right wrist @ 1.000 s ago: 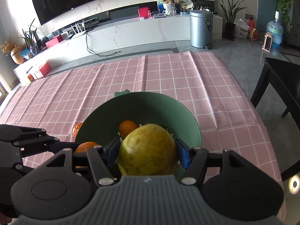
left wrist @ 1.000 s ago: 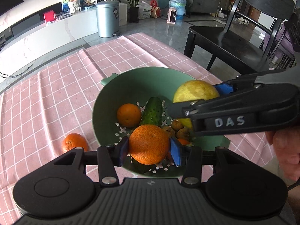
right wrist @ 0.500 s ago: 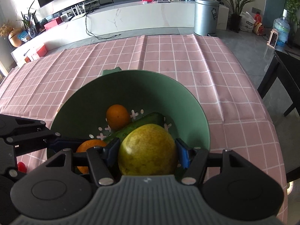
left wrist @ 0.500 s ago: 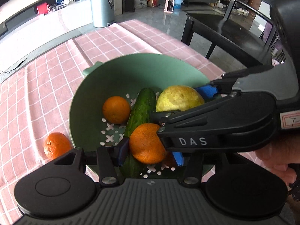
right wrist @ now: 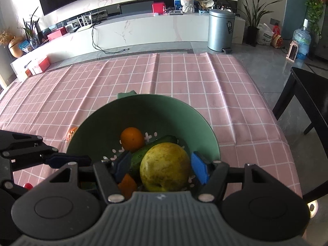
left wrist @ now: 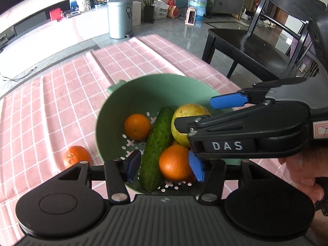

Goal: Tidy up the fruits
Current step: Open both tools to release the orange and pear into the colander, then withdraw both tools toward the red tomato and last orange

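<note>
A green colander bowl [left wrist: 143,94] [right wrist: 184,112] sits on the pink checked tablecloth. In it lie a cucumber [left wrist: 157,143], a small orange [left wrist: 137,126] [right wrist: 132,139], a large orange [left wrist: 174,162] and a big yellow-green fruit [left wrist: 188,114] [right wrist: 165,167]. My left gripper [left wrist: 165,167] is open over the bowl's near rim, with the large orange lying between its pads. My right gripper [right wrist: 161,166] is open over the bowl, with the yellow-green fruit resting between its pads. Another orange [left wrist: 75,156] lies on the cloth left of the bowl.
A black chair [left wrist: 256,47] stands off the table's right edge. A small red object [right wrist: 27,185] lies on the cloth at the left in the right wrist view. A grey bin [right wrist: 220,29] stands on the floor beyond the table.
Both grippers have opened. The large orange and the yellow-green fruit, held a second ago, now rest in the bowl. The fruits were lowered into the bowl first.
</note>
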`<state>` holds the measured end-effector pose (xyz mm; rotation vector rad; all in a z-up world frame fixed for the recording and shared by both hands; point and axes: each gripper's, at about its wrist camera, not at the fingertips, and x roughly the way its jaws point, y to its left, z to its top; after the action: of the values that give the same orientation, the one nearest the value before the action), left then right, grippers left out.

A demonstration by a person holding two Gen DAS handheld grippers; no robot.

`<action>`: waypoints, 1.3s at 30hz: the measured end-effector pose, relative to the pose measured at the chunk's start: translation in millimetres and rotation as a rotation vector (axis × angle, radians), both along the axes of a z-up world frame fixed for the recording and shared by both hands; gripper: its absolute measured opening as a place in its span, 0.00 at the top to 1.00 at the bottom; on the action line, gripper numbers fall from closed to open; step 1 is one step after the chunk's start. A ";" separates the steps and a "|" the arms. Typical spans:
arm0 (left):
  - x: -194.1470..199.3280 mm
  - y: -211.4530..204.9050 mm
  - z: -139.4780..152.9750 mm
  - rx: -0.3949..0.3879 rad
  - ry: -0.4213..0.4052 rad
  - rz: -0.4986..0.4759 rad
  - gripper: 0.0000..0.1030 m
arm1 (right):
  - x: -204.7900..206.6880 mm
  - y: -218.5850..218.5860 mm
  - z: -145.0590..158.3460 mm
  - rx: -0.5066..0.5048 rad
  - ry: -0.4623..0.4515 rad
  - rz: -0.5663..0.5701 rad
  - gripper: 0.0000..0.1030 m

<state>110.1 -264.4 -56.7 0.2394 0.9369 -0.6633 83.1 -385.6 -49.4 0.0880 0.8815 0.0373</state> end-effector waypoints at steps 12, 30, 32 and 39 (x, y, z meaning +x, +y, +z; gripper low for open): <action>-25.0 40.1 46.7 -0.042 -0.089 0.048 0.28 | -32.4 25.7 50.3 -0.044 -0.069 0.014 0.39; -59.4 150.6 85.6 -0.099 -0.162 0.154 0.26 | -61.6 135.6 90.2 -0.050 -0.123 0.107 0.40; -63.9 163.6 85.0 -0.110 -0.165 0.172 0.26 | -65.0 150.8 90.8 -0.046 -0.123 0.121 0.40; -68.7 206.6 59.2 -0.128 -0.129 0.233 0.27 | -70.2 191.6 69.5 -0.044 -0.101 0.153 0.40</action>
<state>41.4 -57.8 2.5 0.0566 0.7809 -0.4843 12.9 -194.0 20.1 -0.0227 0.7864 0.1642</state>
